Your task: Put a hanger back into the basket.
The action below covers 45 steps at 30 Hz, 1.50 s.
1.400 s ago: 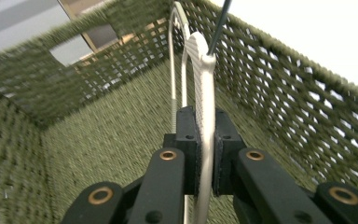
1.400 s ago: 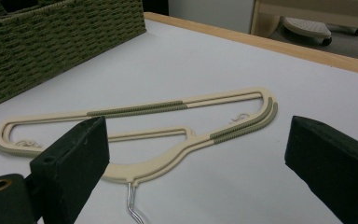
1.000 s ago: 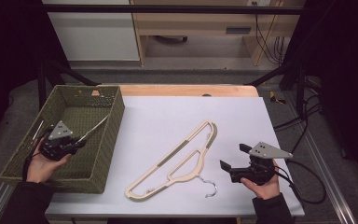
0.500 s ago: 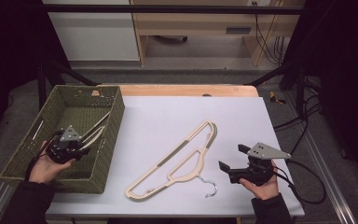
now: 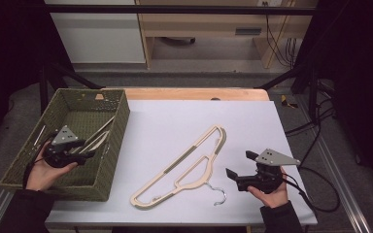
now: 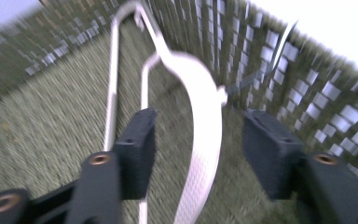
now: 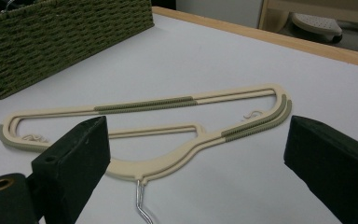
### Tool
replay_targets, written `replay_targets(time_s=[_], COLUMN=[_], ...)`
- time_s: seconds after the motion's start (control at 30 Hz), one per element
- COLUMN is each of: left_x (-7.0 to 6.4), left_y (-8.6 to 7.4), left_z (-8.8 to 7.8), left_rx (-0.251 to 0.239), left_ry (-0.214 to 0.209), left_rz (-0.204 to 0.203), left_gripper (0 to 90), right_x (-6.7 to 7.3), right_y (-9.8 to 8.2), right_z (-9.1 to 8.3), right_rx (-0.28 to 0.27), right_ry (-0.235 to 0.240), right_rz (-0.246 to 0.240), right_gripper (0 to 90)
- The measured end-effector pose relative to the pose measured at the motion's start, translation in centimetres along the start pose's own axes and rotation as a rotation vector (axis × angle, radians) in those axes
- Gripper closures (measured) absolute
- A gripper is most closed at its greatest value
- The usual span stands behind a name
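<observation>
Your left gripper (image 5: 80,156) sits low inside the olive-green woven rectangular basket (image 5: 114,160) at the left of the table, held from below by your left hand (image 5: 43,172), and its jaws have just been opening: in the left gripper view they stand apart with the pale cream plastic clothes hanger (image 6: 205,135) running between them, and neither black pad presses on it. That hanger lies in the basket, slanting from the near right part of the floor up toward the far right wall; in the high view its light arms (image 5: 97,136) show just beyond the gripper's tips. The left gripper view is blurred, so you cannot tell whether the hanger touches the inner face of either pad. Your right gripper (image 5: 235,167) rests at the near right of the white table top (image 5: 165,116), cradled in your right hand (image 5: 269,194), with its jaws spread wide and nothing between them. It points toward the second cream plastic hanger with grey-green ribbed grip strips and a metal hook (image 5: 184,167), which lies flat on the table between the basket and your right hand, its long bar slanting from near left to far right and its hook (image 5: 219,194) curling toward the table's near edge. In the right gripper view this hanger (image 7: 168,121) lies just beyond the open pads, apart from them, with the basket's woven wall (image 7: 65,37) further off.
</observation>
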<state>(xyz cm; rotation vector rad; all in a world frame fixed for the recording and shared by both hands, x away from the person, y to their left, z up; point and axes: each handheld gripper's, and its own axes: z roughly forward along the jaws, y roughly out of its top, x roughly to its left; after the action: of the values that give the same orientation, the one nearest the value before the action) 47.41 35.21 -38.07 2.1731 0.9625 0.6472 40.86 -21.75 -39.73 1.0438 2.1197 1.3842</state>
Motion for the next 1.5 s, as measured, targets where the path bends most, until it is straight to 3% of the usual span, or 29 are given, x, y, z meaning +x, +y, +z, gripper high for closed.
replay_targets(time_s=[0.1,0.13,0.2,0.23,0.27,0.3,0.37,0.5,0.53,0.57,0.6,0.7,0.73,0.83,0.87,0.9,0.93,1.03,1.13,1.2,1.33,1.5], left_x=[-0.2,-0.2,-0.5,-1.1,-1.1,-2.1,-3.2,-5.5,-5.5,-6.7,-6.7,-8.6,-9.9,-11.7,-11.7,-12.8,-12.8,-14.4,-15.0,-15.7,-16.3,-16.5], left_y=[0.7,0.7,1.2,1.8,1.8,2.6,3.4,4.8,4.8,5.2,5.2,5.5,5.6,5.6,5.6,5.6,5.6,5.4,5.0,4.5,3.7,3.1], left_z=[-1.2,-1.2,-2.1,-2.9,-2.9,-3.6,-4.1,-4.6,-4.6,-4.6,-4.6,-4.2,-3.7,-2.8,-2.8,-2.2,-2.2,-0.9,-0.1,1.2,2.8,3.8], left_rx=[-0.084,-0.084,-0.150,-0.209,-0.209,-0.253,-0.294,-0.375,-0.375,-0.409,-0.409,-0.447,-0.447,-0.443,-0.443,-0.441,-0.441,-0.425,-0.407,-0.362,-0.318,-0.286], left_ry=[0.020,0.020,0.007,-0.004,-0.004,-0.006,0.001,-0.047,-0.047,-0.072,-0.072,-0.108,-0.131,-0.149,-0.149,-0.169,-0.169,-0.184,-0.199,-0.212,-0.221,-0.235], left_rz=[-0.044,-0.044,-0.082,-0.111,-0.111,-0.105,-0.099,-0.127,-0.127,-0.131,-0.131,-0.129,-0.122,-0.107,-0.107,-0.089,-0.089,-0.063,-0.060,-0.043,-0.040,-0.042], left_gripper=[33.3,31.3,29.0,24.8,23.2,21.2,17.2,12.4,11.7,10.5,10.0,9.5,9.4,8.9,8.8,8.7,8.6,8.7,8.7,8.6,8.7,8.6], right_x=[0.1,0.1,0.2,0.2,0.2,0.3,0.4,0.7,0.7,0.8,0.8,1.1,1.1,1.3,1.3,1.4,1.4,1.7,2.0,2.1,2.3,2.7], right_y=[0.0,0.0,0.0,0.0,0.0,0.0,-0.1,-0.3,-0.3,-0.4,-0.4,-0.7,-0.7,-0.9,-0.9,-1.0,-1.1,-1.4,-1.7,-1.9,-2.2,-2.7], right_z=[0.0,0.0,0.0,0.0,0.1,0.2,0.3,0.7,0.7,0.9,0.9,1.4,1.5,1.8,1.8,2.0,2.0,2.3,2.8,3.1,3.7,4.4], right_rx=[-0.006,-0.006,-0.008,-0.011,-0.011,-0.012,-0.005,0.002,0.002,0.007,0.007,0.027,0.030,0.038,0.038,0.047,0.047,0.061,0.079,0.085,0.110,0.128], right_ry=[0.005,0.005,0.008,0.012,0.014,0.015,0.025,0.039,0.039,0.041,0.041,0.041,0.049,0.060,0.060,0.061,0.055,0.055,0.061,0.063,0.064,0.062], right_rz=[0.001,0.001,0.002,0.004,0.008,0.014,0.009,-0.001,-0.001,0.006,0.006,0.000,-0.001,-0.001,-0.001,-0.003,0.000,-0.010,-0.018,-0.010,-0.013,-0.002], right_gripper=[7.6,7.6,7.8,8.1,8.2,8.3,9.4,9.8,9.8,10.0,10.0,10.4,10.7,10.7,10.7,10.7,10.7,10.7,11.9,13.4,16.8,19.4])
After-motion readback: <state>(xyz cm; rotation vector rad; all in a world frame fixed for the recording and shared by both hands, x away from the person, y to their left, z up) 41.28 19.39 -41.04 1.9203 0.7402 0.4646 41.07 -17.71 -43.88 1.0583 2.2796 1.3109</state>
